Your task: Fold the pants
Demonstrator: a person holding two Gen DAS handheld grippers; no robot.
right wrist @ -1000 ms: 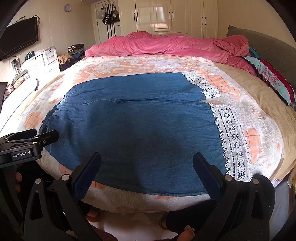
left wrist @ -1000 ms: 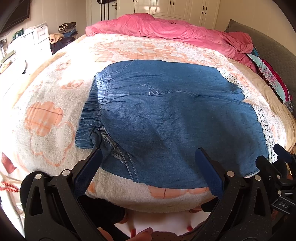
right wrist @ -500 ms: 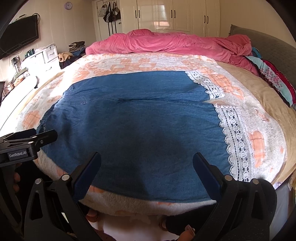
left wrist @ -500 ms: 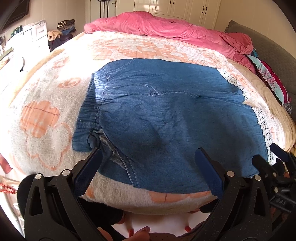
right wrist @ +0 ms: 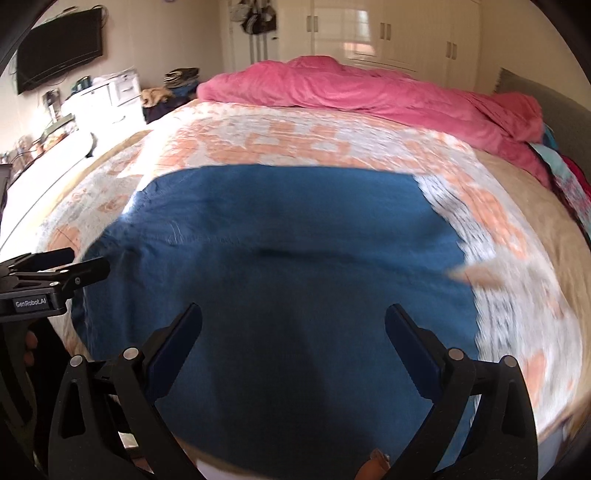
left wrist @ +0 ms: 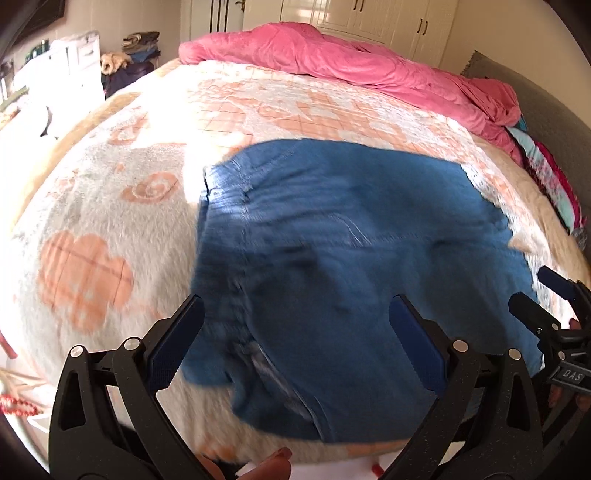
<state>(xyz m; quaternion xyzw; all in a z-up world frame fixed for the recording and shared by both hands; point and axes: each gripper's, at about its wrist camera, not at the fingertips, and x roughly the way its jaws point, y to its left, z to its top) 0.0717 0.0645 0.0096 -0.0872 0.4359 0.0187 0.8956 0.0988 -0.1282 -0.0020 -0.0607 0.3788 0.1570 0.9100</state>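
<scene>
Blue denim pants (left wrist: 351,251) lie spread flat on the bed, waistband to the left and white lace leg hems to the right; the right wrist view shows the pants (right wrist: 288,266) too. My left gripper (left wrist: 295,332) hovers open over the near waistband end, nothing between its fingers. The right gripper (right wrist: 293,332) hangs open above the near leg, also holding nothing. In the left wrist view the right gripper (left wrist: 546,295) shows at the right edge. The left gripper (right wrist: 55,266) appears at the left edge of the right wrist view. Both views are blurred.
A white and orange fleece blanket (left wrist: 110,229) covers the bed. A pink duvet (left wrist: 351,62) is heaped along the far side, with colourful clothes (left wrist: 554,177) at the right. White drawers (right wrist: 118,92) and a wall television (right wrist: 59,48) stand left; wardrobes (right wrist: 388,33) behind.
Both grippers have moved forward and lower over the pants, which fill more of the frames. Both stay open.
</scene>
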